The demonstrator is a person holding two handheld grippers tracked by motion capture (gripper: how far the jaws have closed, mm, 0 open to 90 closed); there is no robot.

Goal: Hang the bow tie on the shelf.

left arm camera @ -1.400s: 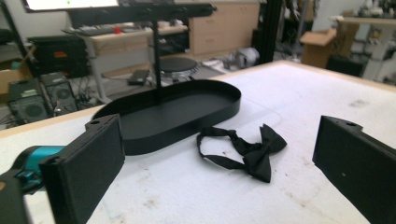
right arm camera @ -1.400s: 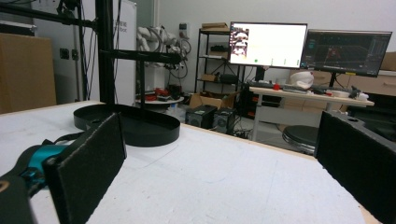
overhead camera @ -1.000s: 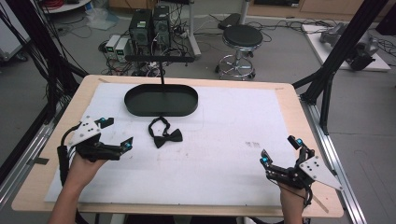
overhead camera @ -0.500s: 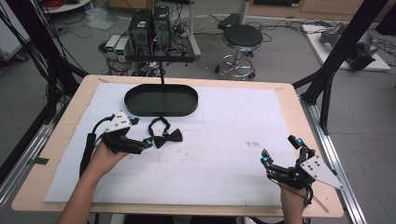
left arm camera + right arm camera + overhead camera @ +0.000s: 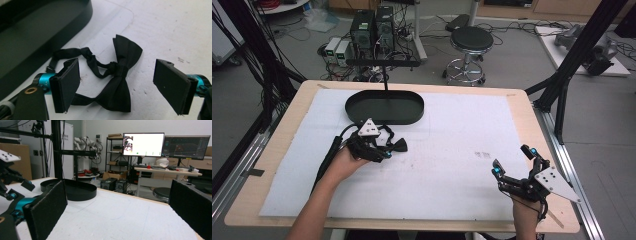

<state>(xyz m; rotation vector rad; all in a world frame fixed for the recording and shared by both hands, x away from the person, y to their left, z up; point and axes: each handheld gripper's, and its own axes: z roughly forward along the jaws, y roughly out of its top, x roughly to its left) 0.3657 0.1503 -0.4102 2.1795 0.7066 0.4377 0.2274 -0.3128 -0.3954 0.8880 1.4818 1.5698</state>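
Left gripper [image 5: 116, 86] over the black fabric bow tie [image 5: 119, 82]
Jaws spread wide, bow tie between them, ungripped; right gripper [image 5: 514, 167] gapes, empty.

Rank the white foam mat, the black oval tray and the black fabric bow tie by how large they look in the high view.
1. White foam mat, covering most of the tabletop.
2. Black oval tray, far smaller than the mat.
3. Black fabric bow tie, smallest, partly hidden behind the left gripper.

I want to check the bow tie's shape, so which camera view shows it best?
The left gripper view: the bow tie lies close up between open jaws, strap visible. The high view shows it small, beside the left gripper.
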